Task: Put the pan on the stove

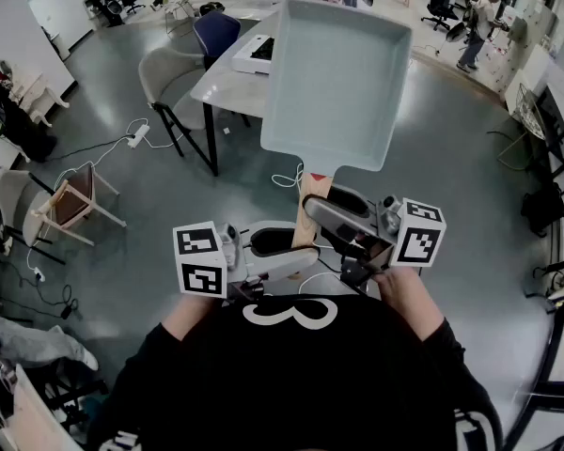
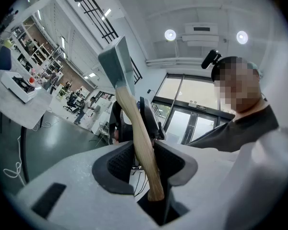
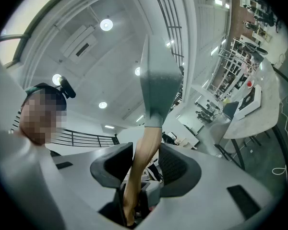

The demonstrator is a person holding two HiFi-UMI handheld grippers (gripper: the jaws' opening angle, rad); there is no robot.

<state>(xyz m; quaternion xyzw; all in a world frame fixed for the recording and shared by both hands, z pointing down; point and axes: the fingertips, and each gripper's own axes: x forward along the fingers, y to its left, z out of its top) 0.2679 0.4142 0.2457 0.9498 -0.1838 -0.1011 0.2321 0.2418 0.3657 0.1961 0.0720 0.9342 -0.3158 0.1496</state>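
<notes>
Round the pan handle [image 1: 312,190], left gripper [image 2: 145,151], right gripper [image 3: 147,163] clamp half-open jaws.

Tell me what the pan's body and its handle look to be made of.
Pan body: pale grey-blue, smooth, matte and evenly coloured, with thin upturned walls. It is probably coated or enamelled metal, though the look leaves that open. Handle: wood, light tan with faint grain, bare or lightly finished.
</notes>
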